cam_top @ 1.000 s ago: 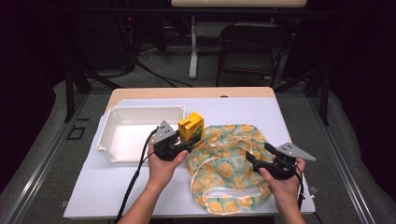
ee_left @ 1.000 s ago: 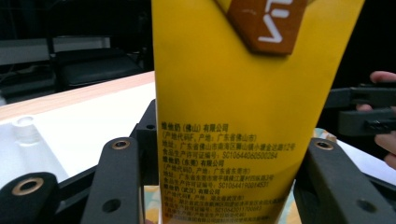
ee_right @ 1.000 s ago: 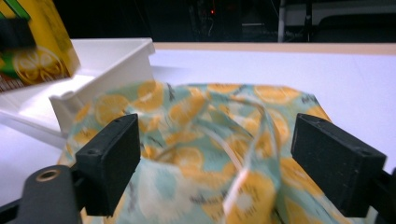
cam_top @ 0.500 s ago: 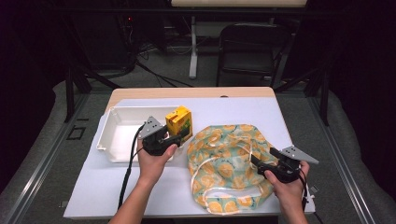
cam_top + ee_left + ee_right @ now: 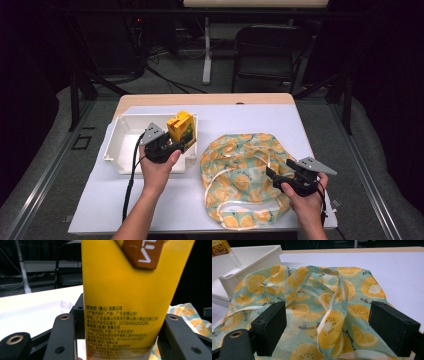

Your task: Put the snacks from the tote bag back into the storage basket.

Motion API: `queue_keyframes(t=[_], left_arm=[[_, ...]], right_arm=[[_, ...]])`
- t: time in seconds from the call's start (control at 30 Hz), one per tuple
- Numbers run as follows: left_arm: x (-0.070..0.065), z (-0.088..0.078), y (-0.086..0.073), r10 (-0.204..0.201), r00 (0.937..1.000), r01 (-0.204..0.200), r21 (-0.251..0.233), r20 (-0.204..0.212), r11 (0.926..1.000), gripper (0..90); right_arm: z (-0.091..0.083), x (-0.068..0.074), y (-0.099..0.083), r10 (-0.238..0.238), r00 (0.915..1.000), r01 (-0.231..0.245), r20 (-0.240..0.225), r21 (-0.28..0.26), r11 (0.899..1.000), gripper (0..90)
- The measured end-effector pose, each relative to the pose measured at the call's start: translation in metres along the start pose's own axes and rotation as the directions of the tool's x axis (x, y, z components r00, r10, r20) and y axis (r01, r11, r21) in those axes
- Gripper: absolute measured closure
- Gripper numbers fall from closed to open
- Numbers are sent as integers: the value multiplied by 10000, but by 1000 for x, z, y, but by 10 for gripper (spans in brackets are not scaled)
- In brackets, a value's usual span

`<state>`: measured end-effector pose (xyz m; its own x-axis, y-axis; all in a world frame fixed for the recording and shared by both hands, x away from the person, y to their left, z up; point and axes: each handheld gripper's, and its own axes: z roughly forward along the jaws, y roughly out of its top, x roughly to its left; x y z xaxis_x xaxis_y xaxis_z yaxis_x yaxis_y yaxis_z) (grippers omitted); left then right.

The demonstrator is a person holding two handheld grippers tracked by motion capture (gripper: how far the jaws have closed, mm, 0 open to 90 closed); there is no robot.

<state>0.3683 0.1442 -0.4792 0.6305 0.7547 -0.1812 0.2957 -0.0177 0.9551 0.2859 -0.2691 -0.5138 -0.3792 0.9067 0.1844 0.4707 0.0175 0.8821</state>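
High view: the yellow carton (image 5: 181, 130), a tall drink box with a brown patch and green print, is upright in my left gripper (image 5: 170, 145), which is clamped on its sides. The carton hangs over the right end of the white tray (image 5: 120, 145), close to the tray's right wall. My right gripper (image 5: 272, 174) hovers at the right edge of the lemon-print bag (image 5: 240, 175), which lies crumpled on the white table sheet (image 5: 240, 117). Bare sheet runs beyond the bag and below the tray.

Left gripper view: the carton (image 5: 122, 302) stands between my two black jaws, their inner faces against its side walls; small black print covers its lower face.

Right gripper view: my jaws are spread wide and hold nothing. A raised fold of the bag (image 5: 332, 322), with its pale handle strap (image 5: 342, 290), rises between them. The tray's corner (image 5: 249, 267) lies at upper left, with clear sheet at upper right.
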Motion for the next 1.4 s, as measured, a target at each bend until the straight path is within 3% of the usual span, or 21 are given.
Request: queue_keyframes(t=[0.33, 0.43, 0.53, 0.73, 0.83, 0.97, 1.1, 1.3, 1.4], left_arm=[[25, 13, -21, -453, 9986, 456, 72, -281, 9989, 519], [30, 20, -28, -385, 9982, 398, 274, -461, 9988, 519], [36, 29, -36, -716, 9956, 747, 508, -598, 9959, 517], [42, 39, -46, -774, 9929, 870, 1081, -898, 9903, 516], [42, 43, -46, -717, 9947, 799, 1152, -740, 9901, 516], [44, 47, -45, -726, 9943, 851, 1710, -781, 9816, 517], [41, 52, -44, -394, 9962, 554, 2149, -779, 9751, 517], [37, 58, -46, -160, 9917, 504, 2703, -1279, 9614, 510], [38, 60, -46, -130, 9916, 517, 3021, -1286, 9519, 508]], right_arm=[[1, 2, -1, -64, 10000, 64, -2, 63, 10000, 149], [3, 1, -2, -65, 10000, 66, -45, 99, 9999, 149], [4, 2, -2, -71, 10000, 71, 8, 125, 9999, 149], [4, 0, -3, -100, 9999, 101, -40, 120, 9999, 149], [4, -1, -3, -116, 9999, 117, -25, 175, 9998, 150], [5, -1, -3, -86, 10000, 87, -48, 181, 9998, 151], [5, 0, -3, -122, 9999, 123, -41, 195, 9997, 151], [6, -1, -4, -71, 10000, 71, -13, 211, 9998, 152], [6, -2, -4, -70, 10000, 70, -4, 208, 9998, 153]])
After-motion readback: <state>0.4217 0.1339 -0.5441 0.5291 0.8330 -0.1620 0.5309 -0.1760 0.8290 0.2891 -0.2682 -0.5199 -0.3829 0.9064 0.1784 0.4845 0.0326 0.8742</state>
